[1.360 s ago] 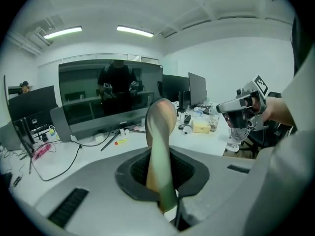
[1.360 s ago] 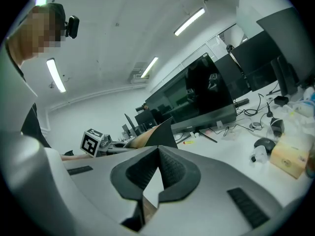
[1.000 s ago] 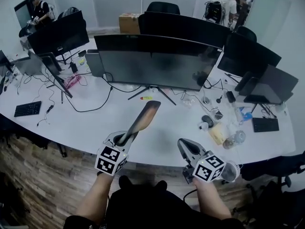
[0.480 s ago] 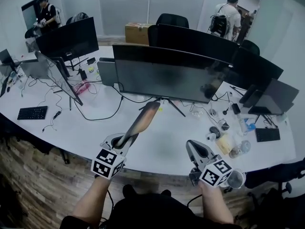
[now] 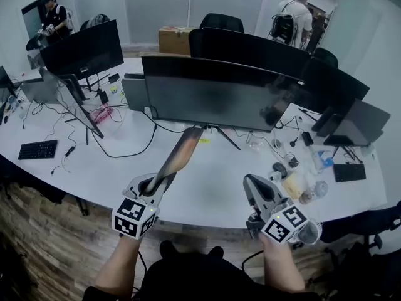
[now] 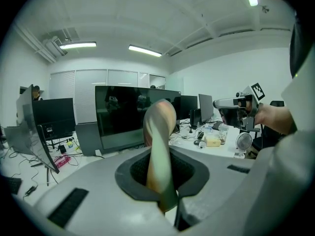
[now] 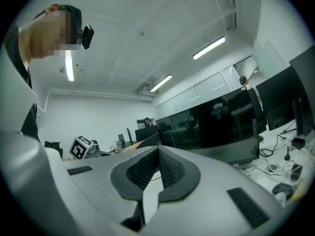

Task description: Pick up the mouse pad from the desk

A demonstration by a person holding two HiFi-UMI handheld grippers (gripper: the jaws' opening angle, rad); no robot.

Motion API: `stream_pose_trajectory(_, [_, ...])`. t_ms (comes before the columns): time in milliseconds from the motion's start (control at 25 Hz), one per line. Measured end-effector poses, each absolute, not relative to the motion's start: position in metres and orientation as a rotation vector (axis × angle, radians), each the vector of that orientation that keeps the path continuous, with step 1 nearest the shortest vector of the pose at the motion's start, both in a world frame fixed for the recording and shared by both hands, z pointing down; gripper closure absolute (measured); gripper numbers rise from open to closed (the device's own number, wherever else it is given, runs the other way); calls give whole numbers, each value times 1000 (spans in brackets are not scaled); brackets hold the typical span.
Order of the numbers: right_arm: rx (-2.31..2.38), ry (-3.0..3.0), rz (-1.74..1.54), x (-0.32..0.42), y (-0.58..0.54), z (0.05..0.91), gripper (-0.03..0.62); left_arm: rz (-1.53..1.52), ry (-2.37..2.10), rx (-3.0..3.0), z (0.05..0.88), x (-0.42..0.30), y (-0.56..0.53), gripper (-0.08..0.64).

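Jaws of the left gripper (image 5: 145,190) are clenched on one short end of the mouse pad (image 5: 178,157), which hangs in the air ahead of them, off the counter (image 5: 213,180). The pad is long and narrow, turned on edge so that only its thin side and a sliver of its orange-brown face show. Its long axis runs straight out from the jaws, and its rounded free end points toward the foot of the wide dark monitor (image 5: 213,96). Along its length it twists a little.

To the right of those jaws, well apart from the pad, the right gripper (image 5: 254,190) has its jaws pressed together with nothing between them.

The counter is a long white curve running ahead of both pairs of jaws, strewn with black cables. A keyboard (image 5: 37,149) lies far to the left of the left jaws, and small clutter with a yellowish packet (image 5: 289,182) sits just beyond the right jaws. More dark monitors stand behind and to both sides. Below the jaws the floor (image 5: 56,243) is wood plank. Past the monitors are a cardboard box (image 5: 173,39), black chairs, and two people near the back walls.
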State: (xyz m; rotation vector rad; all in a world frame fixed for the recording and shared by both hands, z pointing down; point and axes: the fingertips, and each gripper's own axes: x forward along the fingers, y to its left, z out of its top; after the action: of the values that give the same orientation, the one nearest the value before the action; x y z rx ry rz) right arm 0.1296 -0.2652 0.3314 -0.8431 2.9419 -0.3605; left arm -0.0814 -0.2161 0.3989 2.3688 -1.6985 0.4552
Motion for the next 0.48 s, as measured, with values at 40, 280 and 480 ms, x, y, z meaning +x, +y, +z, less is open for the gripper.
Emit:
stream_pose_trajectory(40, [-846, 2944, -351, 131, -265, 330, 588, 447, -1707, 2367, 397, -82, -216, 526])
stream_pose_trajectory(280, [-889, 2947, -311, 139, -263, 332, 588, 434, -1728, 2347, 400, -87, -214, 526])
stream_pose_trajectory(480, [-896, 2957, -312, 141, -261, 337, 589, 423, -1743, 2330, 401, -86, -211, 526])
